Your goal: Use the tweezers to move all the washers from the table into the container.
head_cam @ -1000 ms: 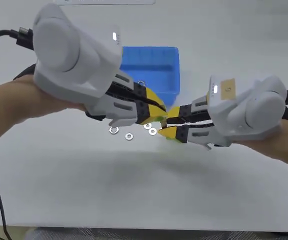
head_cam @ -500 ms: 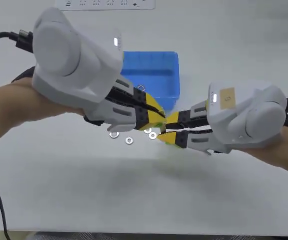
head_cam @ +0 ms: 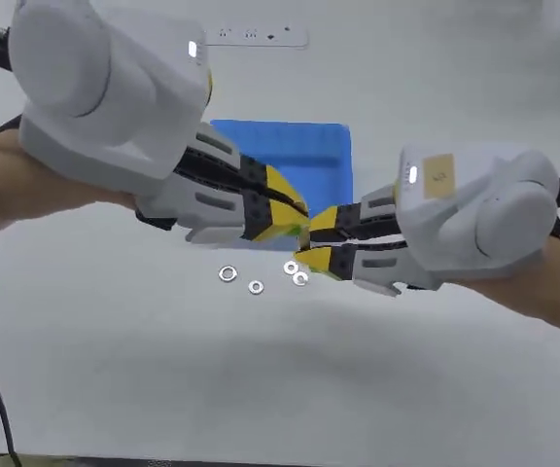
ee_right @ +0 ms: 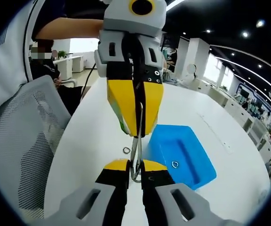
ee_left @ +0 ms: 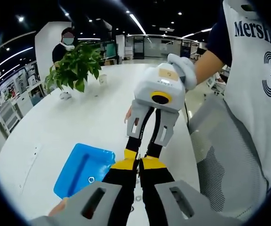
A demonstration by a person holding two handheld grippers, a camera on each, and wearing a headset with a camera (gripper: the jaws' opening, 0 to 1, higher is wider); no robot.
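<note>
Thin metal tweezers (ee_right: 136, 141) span between the two grippers, tip to tip. My left gripper (head_cam: 295, 219) is shut on one end; it comes in from the top of the right gripper view (ee_right: 138, 127). My right gripper (head_cam: 309, 255) is shut on the other end (ee_right: 134, 168). Both hover just above several washers (head_cam: 255, 287) on the white table (head_cam: 261, 370). The blue container (head_cam: 309, 156) sits right behind the jaws and has one washer (ee_right: 175, 164) in it. In the left gripper view my left gripper (ee_left: 138, 165) meets the right gripper (ee_left: 141, 151) head on.
A white power strip (head_cam: 251, 36) lies at the table's far edge. A potted plant (ee_left: 74, 68) stands further down the table, with a person (ee_left: 67, 40) behind it. A mesh chair (ee_right: 22, 141) stands at the table's side.
The head camera has shifted. Both grippers, still joined at the tweezers, sit a little higher above the washers and nearer the container. The washers have not moved.
</note>
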